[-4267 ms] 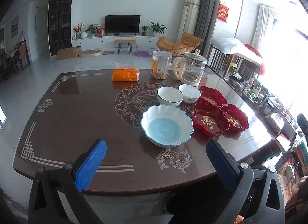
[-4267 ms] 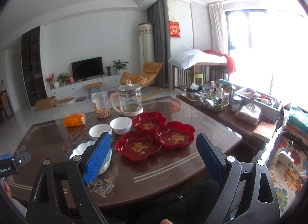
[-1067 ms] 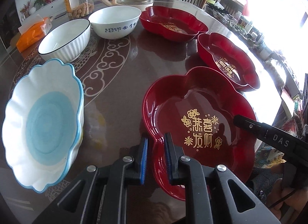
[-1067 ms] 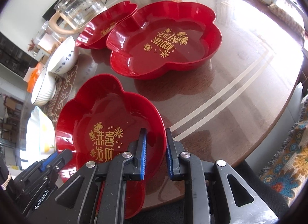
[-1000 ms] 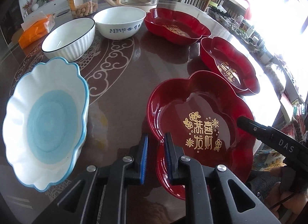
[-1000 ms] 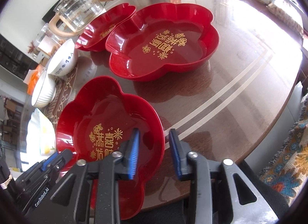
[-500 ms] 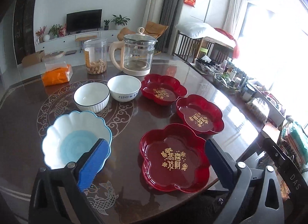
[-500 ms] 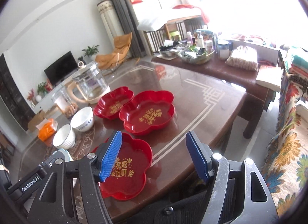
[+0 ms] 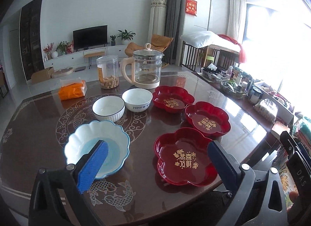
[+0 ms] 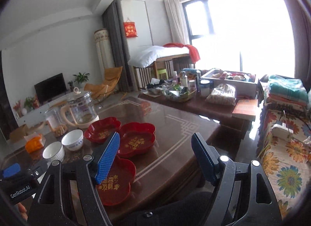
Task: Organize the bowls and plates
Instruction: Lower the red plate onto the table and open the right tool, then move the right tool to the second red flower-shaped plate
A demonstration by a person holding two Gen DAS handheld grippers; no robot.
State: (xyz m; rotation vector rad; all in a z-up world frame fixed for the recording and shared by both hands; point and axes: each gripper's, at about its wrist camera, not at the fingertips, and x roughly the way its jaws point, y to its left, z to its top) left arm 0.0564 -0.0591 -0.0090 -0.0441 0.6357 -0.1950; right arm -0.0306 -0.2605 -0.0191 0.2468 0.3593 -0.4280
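Your left gripper (image 9: pixel 157 159) and right gripper (image 10: pixel 155 159) both hang above the table (image 9: pixel 38 113), jaws spread wide, holding nothing. Nearest you lies a red plate (image 9: pixel 184 158), two more red plates (image 9: pixel 207 121) behind it, the blue-white bowl (image 9: pixel 116 142) alongside.

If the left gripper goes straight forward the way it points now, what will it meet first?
Probably bare table top. The left gripper, jaws open, points at the gap between the blue and white bowl and the nearest red plate. Depth is unclear; a small drift would bring either one first.
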